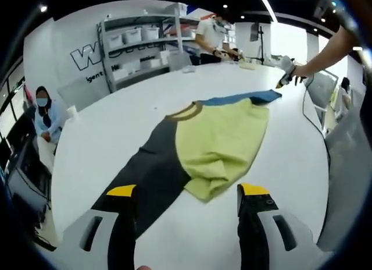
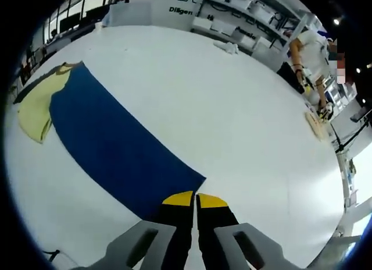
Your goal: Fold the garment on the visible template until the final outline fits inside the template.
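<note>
Item one, the surface: a large white table point(image 1: 116, 136) with rounded edges, set in a bright white room with ceiling spotlights. Item two, at the far wall: one metal shelving unit point(image 1: 136, 46) stocked with white bins, lettering on the wall beside it. Item three, people: I count two in the left gripper view, one seated person point(image 1: 46, 113) at the table's left edge and one standing person point(image 1: 212, 37) working at the far side. Item four, the garment point(image 1: 200, 145): one piece, lying flat on the table just beyond my left gripper point(image 1: 189, 200). It shows a yellow-green front panel folded over itself, a dark charcoal panel to its left, a tan collar band, and a blue strip along the far edge (in the right gripper view that blue panel stretches long across the table, its near corner under my jaws). Item five, grippers: the left one has its yellow-tipped jaws spread wide apart and holds nothing; the right gripper point(image 2: 195, 201) has its jaws pressed together at the corner of the blue cloth, which I take to be pinched between them.
</note>
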`<action>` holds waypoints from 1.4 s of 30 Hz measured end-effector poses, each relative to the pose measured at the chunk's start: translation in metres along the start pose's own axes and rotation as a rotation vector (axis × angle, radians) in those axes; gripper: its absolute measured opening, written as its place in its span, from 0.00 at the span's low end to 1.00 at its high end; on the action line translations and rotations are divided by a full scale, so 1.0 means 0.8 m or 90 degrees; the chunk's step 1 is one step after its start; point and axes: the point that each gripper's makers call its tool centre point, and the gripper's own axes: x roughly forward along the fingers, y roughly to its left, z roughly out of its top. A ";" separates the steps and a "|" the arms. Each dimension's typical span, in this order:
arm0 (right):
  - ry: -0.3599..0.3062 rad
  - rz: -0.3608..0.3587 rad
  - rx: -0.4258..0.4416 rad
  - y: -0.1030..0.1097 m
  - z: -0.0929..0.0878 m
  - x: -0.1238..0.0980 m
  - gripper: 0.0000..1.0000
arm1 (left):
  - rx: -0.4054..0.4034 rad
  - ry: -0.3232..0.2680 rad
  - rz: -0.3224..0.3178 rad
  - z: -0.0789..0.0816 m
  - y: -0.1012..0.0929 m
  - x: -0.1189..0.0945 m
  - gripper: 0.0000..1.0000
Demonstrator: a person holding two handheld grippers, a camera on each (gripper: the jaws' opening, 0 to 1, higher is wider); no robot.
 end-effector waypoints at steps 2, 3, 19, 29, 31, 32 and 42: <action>-0.016 0.008 -0.008 0.005 0.009 -0.002 0.00 | 0.002 0.001 -0.004 0.000 -0.003 0.002 0.70; -0.022 0.011 -0.007 0.007 0.012 -0.002 0.00 | 0.006 0.002 -0.008 0.000 -0.005 0.003 0.69; -0.128 0.084 -0.066 0.065 0.062 -0.025 0.16 | 0.022 0.029 -0.057 -0.012 -0.033 0.021 0.60; -0.173 0.157 -0.110 0.118 0.076 -0.045 0.23 | 0.029 0.044 -0.079 -0.020 -0.044 0.028 0.52; -0.183 0.170 -0.120 0.128 0.081 -0.049 0.25 | 0.031 0.048 -0.080 -0.022 -0.044 0.028 0.51; -0.187 0.175 -0.123 0.132 0.083 -0.050 0.25 | 0.032 0.048 -0.081 -0.023 -0.045 0.029 0.51; -0.217 0.265 -0.171 0.197 0.096 -0.067 0.39 | 0.034 0.048 -0.082 -0.022 -0.046 0.033 0.49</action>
